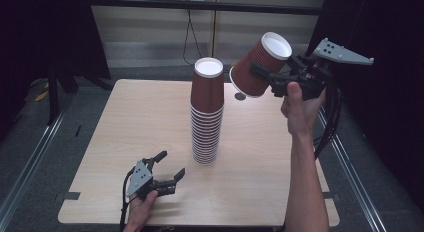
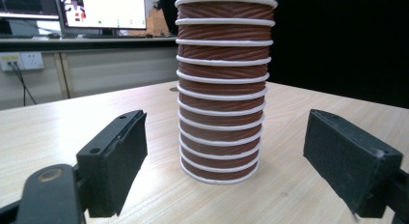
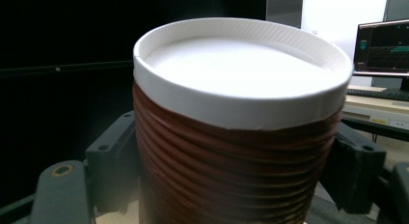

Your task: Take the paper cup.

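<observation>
Ahead of your left gripper point(image 1: 169, 168) the only obstacle is the stack of cups point(image 1: 206, 112), standing upright on the table point(image 1: 125, 122) straight in line with its spread jaws; bare tabletop lies between them and to both sides of the stack. Your right gripper point(image 1: 263, 74) hangs in open air beside the top of the stack, carrying a tilted cup point(image 1: 260, 64) whose wide rim comes near the topmost cup without touching. Below that cup, the tabletop is bare apart from a small dark spot point(image 1: 240, 96).
</observation>
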Demonstrator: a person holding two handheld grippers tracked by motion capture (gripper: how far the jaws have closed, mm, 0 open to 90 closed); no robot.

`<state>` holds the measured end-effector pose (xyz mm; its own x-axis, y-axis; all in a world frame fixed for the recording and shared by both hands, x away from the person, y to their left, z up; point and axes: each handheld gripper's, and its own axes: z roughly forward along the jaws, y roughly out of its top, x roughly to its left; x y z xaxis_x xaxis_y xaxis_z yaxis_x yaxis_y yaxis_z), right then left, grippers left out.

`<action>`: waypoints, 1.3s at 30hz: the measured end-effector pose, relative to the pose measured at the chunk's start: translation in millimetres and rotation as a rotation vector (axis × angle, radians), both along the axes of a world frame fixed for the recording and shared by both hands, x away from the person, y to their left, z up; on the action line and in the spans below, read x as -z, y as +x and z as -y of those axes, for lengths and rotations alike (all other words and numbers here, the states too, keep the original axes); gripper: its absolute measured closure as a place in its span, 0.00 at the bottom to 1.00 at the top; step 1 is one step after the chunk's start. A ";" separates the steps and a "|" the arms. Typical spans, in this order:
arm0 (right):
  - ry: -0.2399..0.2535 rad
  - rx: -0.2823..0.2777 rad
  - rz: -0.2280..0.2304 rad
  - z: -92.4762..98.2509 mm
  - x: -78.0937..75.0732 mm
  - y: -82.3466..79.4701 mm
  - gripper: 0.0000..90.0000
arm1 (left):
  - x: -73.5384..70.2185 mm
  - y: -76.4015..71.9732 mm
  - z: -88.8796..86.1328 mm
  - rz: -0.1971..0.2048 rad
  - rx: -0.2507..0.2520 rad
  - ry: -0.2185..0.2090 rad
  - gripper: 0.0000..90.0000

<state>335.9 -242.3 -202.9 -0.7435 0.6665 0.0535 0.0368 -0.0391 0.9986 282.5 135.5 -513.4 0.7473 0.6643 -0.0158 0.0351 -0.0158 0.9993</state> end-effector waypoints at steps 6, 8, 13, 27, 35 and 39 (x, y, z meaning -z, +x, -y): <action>-0.005 0.001 -0.023 2.1 13.1 1.7 0.22 | -0.5 2.3 2.7 -0.053 0.034 -0.037 0.17; -0.004 0.003 -0.031 3.7 21.1 0.7 0.22 | -4.7 1.9 1.6 -0.055 0.042 -0.025 0.17; -0.029 0.012 -0.047 6.9 34.6 -3.4 0.22 | -25.3 3.0 2.4 -0.032 0.086 -0.042 0.17; -0.016 0.003 -0.111 13.3 77.5 -15.1 0.22 | -34.2 4.7 15.7 -0.041 0.149 0.014 0.18; -0.028 -0.001 -0.147 12.6 102.4 -21.2 0.22 | -37.5 4.1 23.7 -0.052 0.207 -0.005 0.18; -0.023 0.001 -0.156 13.0 108.0 -26.5 0.22 | -38.7 4.9 26.3 -0.053 0.232 0.008 0.18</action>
